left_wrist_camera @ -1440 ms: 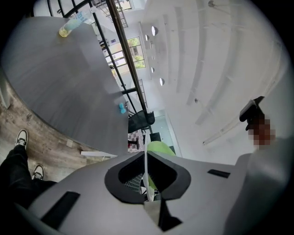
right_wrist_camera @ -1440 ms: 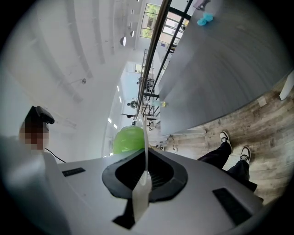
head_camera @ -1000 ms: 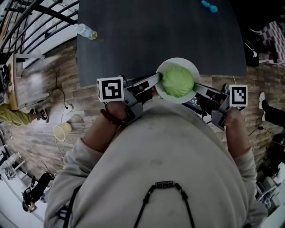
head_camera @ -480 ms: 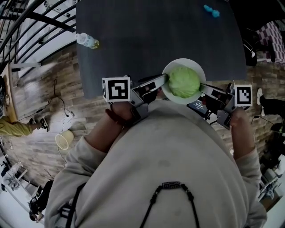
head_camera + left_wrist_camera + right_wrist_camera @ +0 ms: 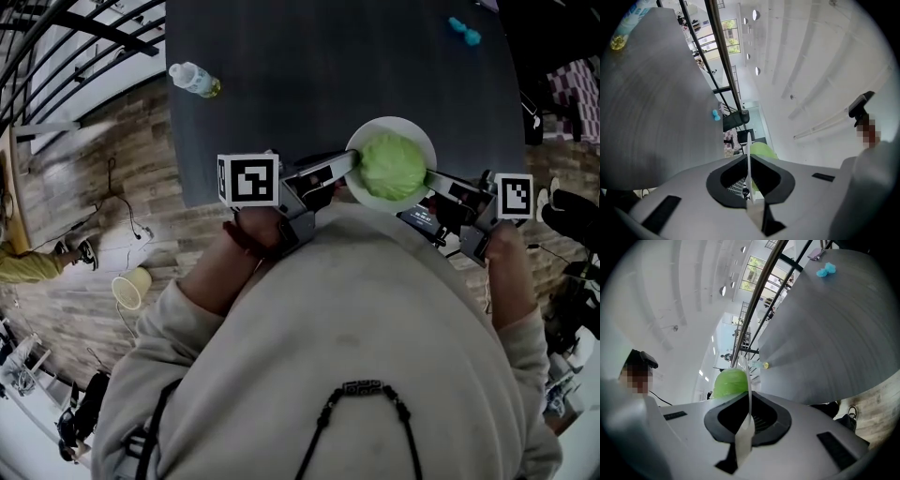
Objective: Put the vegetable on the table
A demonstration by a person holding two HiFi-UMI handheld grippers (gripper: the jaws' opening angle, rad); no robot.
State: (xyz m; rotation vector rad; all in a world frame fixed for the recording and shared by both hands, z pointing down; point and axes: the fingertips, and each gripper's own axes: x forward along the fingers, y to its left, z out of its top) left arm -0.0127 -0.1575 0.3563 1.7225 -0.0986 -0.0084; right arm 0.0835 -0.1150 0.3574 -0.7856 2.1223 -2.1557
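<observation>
A green cabbage (image 5: 392,165) lies on a white plate (image 5: 413,132), held level over the near edge of the dark grey table (image 5: 319,66). My left gripper (image 5: 349,169) is shut on the plate's left rim and my right gripper (image 5: 430,177) is shut on its right rim. In the left gripper view the plate (image 5: 748,143) shows edge-on between the jaws of the left gripper (image 5: 749,165), with the cabbage (image 5: 762,152) behind it. The right gripper view shows the same: the plate (image 5: 749,380) is pinched in the right gripper (image 5: 749,405), with the cabbage (image 5: 728,383) just left of it.
A plastic bottle (image 5: 194,79) lies near the table's far left edge. A small blue object (image 5: 464,33) sits at its far right. A paper cup (image 5: 131,286) and cables lie on the wood floor to the left. Black railings run along the far left.
The plate with the cabbage has moved forward from in front of the table to over its near edge, both grippers still closed on its rim.
</observation>
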